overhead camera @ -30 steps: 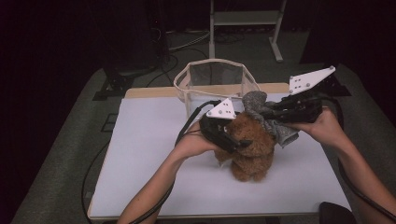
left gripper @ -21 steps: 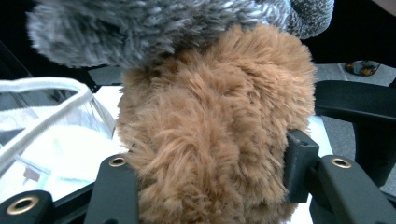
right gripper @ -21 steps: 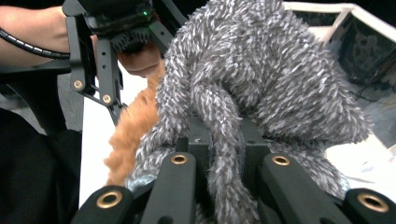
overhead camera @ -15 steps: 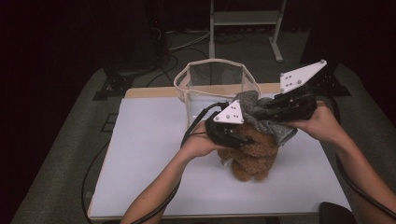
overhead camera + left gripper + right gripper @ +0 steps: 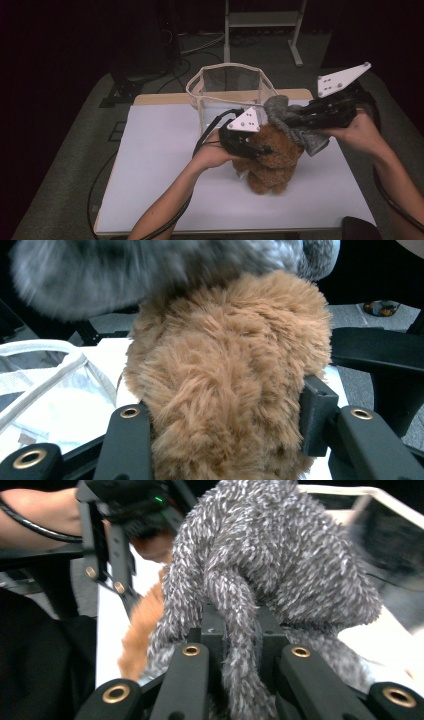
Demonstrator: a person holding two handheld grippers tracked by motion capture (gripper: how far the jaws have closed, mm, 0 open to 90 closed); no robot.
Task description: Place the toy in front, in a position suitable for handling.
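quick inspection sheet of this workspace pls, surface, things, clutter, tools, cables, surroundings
surface: white rectangular tabletop with a pale wooden strip along its far edge.
job's things: fluffy brown plush toy near the table's middle; shaggy grey plush toy against its far right side; white-rimmed mesh basket at the far edge.
clutter: nothing seen.
tools: left tool shut on the brown plush, jaws on either side of it; right tool shut on the grey plush, a strand of it between the jaws.
cables: black cable hangs off the table's left edge; more lie on the floor beyond.
surroundings: grey carpeted floor, dark background, grey metal stand behind the table.
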